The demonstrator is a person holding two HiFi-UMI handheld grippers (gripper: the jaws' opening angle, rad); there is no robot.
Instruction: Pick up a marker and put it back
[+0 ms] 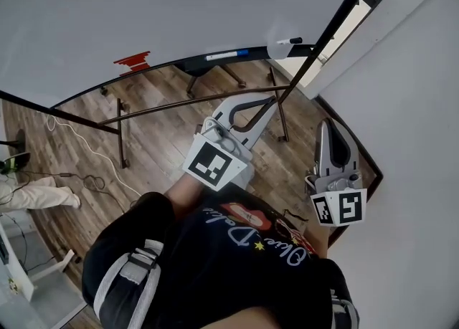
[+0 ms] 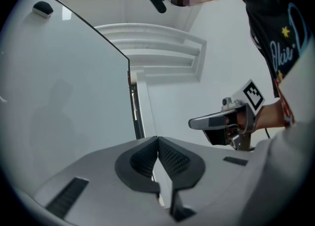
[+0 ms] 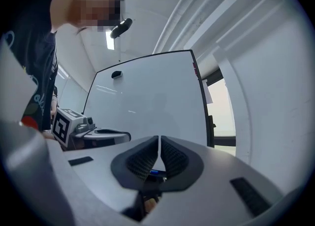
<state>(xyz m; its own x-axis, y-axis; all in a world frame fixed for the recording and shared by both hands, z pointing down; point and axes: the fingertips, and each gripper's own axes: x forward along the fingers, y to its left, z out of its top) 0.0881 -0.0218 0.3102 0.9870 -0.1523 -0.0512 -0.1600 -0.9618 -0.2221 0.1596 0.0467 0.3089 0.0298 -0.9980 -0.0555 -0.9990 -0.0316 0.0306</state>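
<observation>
From above, a white marker with a blue band [image 1: 228,54] lies on the whiteboard's ledge [image 1: 179,62], and a black-capped marker [image 1: 290,41] rests further right. My left gripper [image 1: 271,99] is held out below the ledge, apart from both markers, its jaws shut and empty [image 2: 158,144]. My right gripper [image 1: 328,124] hangs lower to the right near the wall, also shut with nothing in it [image 3: 160,144]. A bit of blue [image 3: 156,172] shows below its pads. Each gripper sees the other: the right gripper [image 2: 226,121] and the left gripper [image 3: 83,129].
The whiteboard [image 3: 147,97] stands on a dark metal frame [image 1: 201,99] over a wooden floor. A black eraser [image 3: 116,74] sticks high on the board. A red patch [image 1: 133,62] marks the board's lower edge. Cables [image 1: 86,150] trail on the floor at left. A white wall [image 1: 416,105] is close on the right.
</observation>
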